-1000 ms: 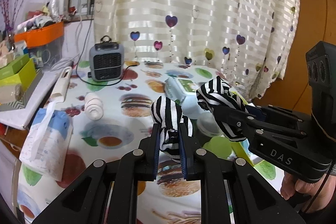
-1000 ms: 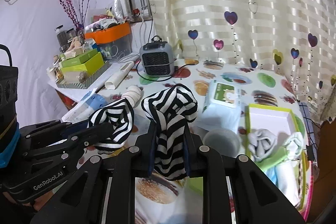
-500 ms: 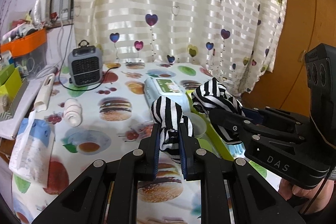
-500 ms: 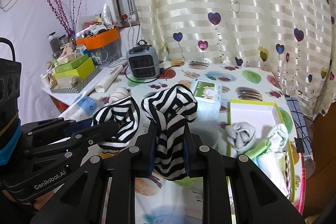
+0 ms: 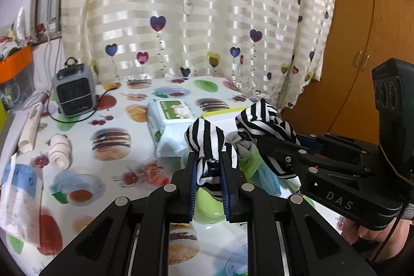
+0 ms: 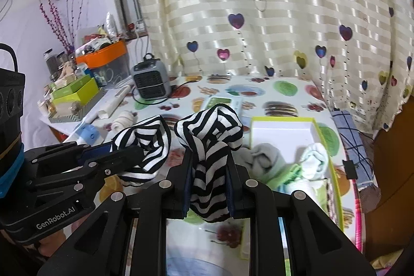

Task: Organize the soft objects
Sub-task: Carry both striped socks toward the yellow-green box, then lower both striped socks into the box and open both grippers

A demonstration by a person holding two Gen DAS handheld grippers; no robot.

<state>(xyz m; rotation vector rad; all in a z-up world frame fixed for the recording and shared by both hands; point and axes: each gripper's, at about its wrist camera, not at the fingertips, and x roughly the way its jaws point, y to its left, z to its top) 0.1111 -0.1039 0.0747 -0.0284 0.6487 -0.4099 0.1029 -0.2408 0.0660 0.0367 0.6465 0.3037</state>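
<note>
Rolled socks (image 6: pixel 269 159) crowding tray (image 6: pixel 320 132), far end bare

The left gripper (image 5: pixel 209 167) and the right gripper (image 6: pixel 208 167) are held side by side, angled downward, each clamped on striped cloth.

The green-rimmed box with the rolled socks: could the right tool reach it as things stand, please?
Probably yes. The right tool, shut on a striped cloth, is just left of the green-rimmed box, whose open top has a bare white floor; nothing stands between them.

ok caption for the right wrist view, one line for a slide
Right gripper clamps a black-and-white striped cloth above the green-rimmed box of rolled socks, left gripper alongside.
</note>
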